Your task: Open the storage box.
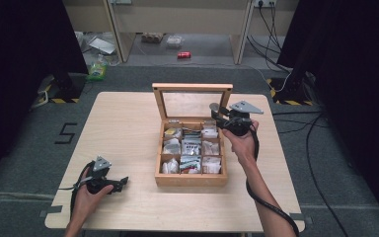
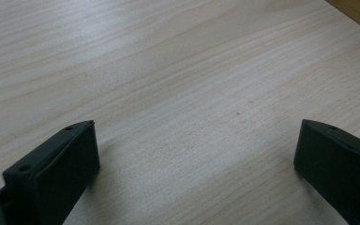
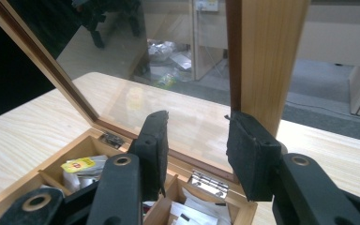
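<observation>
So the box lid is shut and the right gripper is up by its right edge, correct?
Not quite: the lid stands open, upright behind the box, as the high view shows. The right gripper is indeed by the lid's right edge.

The bench [image 1: 128,128] is pale wood with a fine grain. The box [image 1: 191,180] is warmer, honey-brown wood, and its lid [image 1: 192,88] has a clear glass pane. Inside lie white packets [image 1: 210,148] and one yellow packet [image 1: 170,132]. Both hand-held grippers are black.
</observation>
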A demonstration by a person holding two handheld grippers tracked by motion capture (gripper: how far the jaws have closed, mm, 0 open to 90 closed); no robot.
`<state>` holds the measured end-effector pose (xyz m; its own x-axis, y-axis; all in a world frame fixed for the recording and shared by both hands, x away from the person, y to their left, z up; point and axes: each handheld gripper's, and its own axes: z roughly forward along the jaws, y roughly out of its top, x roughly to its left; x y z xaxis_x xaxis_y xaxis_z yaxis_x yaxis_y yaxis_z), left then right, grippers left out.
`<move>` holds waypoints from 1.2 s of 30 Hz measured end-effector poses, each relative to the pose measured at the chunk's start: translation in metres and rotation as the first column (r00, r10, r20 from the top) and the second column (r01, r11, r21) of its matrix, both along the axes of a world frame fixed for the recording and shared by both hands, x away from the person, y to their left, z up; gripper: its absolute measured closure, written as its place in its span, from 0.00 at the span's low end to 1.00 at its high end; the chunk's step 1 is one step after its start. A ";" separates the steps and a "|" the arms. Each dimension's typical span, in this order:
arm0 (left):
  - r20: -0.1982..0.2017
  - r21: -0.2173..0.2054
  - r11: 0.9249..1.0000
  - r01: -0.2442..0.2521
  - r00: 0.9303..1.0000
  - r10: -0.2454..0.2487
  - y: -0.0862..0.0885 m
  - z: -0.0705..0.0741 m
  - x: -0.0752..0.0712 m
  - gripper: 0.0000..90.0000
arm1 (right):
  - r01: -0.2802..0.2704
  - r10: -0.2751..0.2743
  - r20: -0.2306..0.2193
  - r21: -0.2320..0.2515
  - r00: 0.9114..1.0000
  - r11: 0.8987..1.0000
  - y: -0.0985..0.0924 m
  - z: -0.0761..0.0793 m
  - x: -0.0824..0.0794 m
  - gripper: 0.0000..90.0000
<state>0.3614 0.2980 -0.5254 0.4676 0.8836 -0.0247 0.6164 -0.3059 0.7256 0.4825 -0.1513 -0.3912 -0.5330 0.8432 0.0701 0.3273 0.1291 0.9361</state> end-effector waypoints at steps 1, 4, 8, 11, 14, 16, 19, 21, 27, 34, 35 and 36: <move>0.000 0.000 1.000 0.000 1.000 0.000 0.000 0.000 0.000 0.00 | 0.004 -0.004 0.000 0.001 1.000 1.000 0.000 0.000 0.001 0.65; 0.000 0.000 1.000 0.000 1.000 0.000 0.000 0.000 0.000 0.00 | 0.015 -0.015 0.000 -0.004 1.000 1.000 0.002 -0.001 0.005 0.65; -0.001 0.000 1.000 0.001 1.000 -0.001 0.000 0.000 0.000 0.00 | 0.023 -0.023 -0.003 -0.023 1.000 0.999 0.004 -0.001 0.008 0.64; -0.001 -0.001 1.000 0.001 1.000 -0.001 0.000 0.000 0.000 0.00 | 0.035 -0.035 -0.005 -0.038 0.999 0.999 0.005 -0.001 0.012 0.64; 0.000 0.000 1.000 0.001 1.000 -0.001 0.000 0.000 0.000 0.00 | 0.054 -0.055 -0.012 -0.056 0.998 0.997 0.006 -0.004 0.017 0.63; 0.000 0.000 1.000 0.000 1.000 0.000 0.000 0.000 0.000 0.00 | 0.059 -0.060 -0.017 -0.058 0.998 0.997 0.006 -0.005 0.018 0.63; 0.000 0.001 1.000 0.000 1.000 0.000 0.000 0.000 0.000 0.00 | 0.078 -0.081 -0.030 -0.079 0.996 0.994 0.006 -0.010 0.023 0.62; 0.000 0.000 1.000 0.000 1.000 0.000 0.000 0.000 0.000 0.00 | 0.081 -0.084 -0.035 -0.080 0.996 0.994 0.006 -0.012 0.025 0.62; 0.000 0.001 1.000 0.001 1.000 -0.001 0.000 0.000 0.000 0.00 | 0.072 -0.076 -0.048 -0.077 0.996 0.994 0.007 -0.016 0.025 0.61; -0.001 0.001 1.000 0.001 1.000 -0.001 0.000 0.000 0.000 0.00 | 0.047 -0.054 -0.085 -0.080 0.995 0.996 0.006 -0.018 0.017 0.61; 0.000 0.001 1.000 0.000 1.000 0.000 0.000 0.000 0.000 0.00 | 0.037 -0.044 -0.091 -0.081 0.995 0.996 0.005 -0.018 0.014 0.60; -0.001 0.001 1.000 0.000 1.000 0.000 0.000 0.000 0.000 0.00 | 0.037 -0.044 -0.091 -0.081 0.995 0.996 0.005 -0.018 0.014 0.60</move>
